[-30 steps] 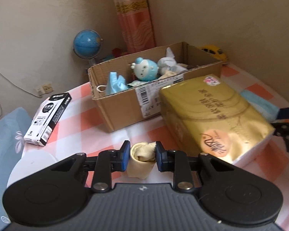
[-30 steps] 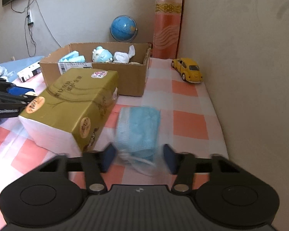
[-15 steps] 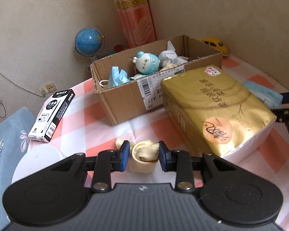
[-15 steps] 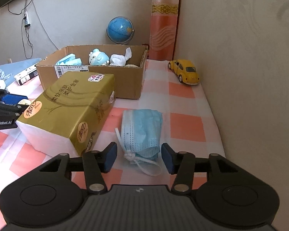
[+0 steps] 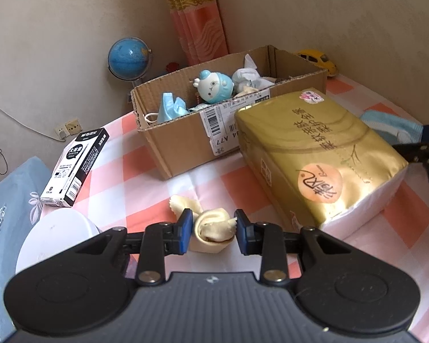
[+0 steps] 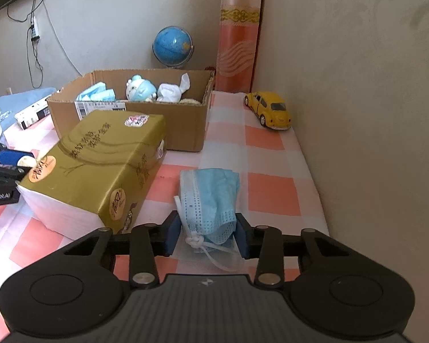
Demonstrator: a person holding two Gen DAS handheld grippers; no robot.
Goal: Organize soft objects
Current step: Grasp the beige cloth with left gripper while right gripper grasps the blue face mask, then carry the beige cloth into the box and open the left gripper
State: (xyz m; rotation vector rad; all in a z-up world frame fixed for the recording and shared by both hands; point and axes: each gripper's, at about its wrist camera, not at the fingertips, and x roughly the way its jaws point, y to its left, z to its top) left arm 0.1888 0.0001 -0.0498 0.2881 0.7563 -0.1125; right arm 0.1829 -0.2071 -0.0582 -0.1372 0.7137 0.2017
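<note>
My left gripper [image 5: 213,230] is shut on a rolled cream cloth [image 5: 211,233] and holds it over the checked tablecloth. My right gripper [image 6: 206,235] has its pads against both sides of a folded blue face mask [image 6: 211,197] that lies on the table; its white ear loops trail toward me. The open cardboard box [image 5: 186,140] stands behind and holds a blue plush toy [image 5: 214,85], blue masks [image 5: 168,108] and white cloth [image 5: 248,75]. The box also shows in the right wrist view [image 6: 186,131].
A big gold tissue pack [image 5: 317,154] lies between the grippers, also in the right wrist view [image 6: 100,165]. A black-and-white carton [image 5: 75,165] and a white round lid [image 5: 54,237] are at left. A globe [image 5: 128,57] and a yellow toy car [image 6: 268,113] stand near the walls.
My left gripper has lifted back a little with the cream cloth. My right gripper has moved forward over the blue mask and its jaws have closed in onto it.
</note>
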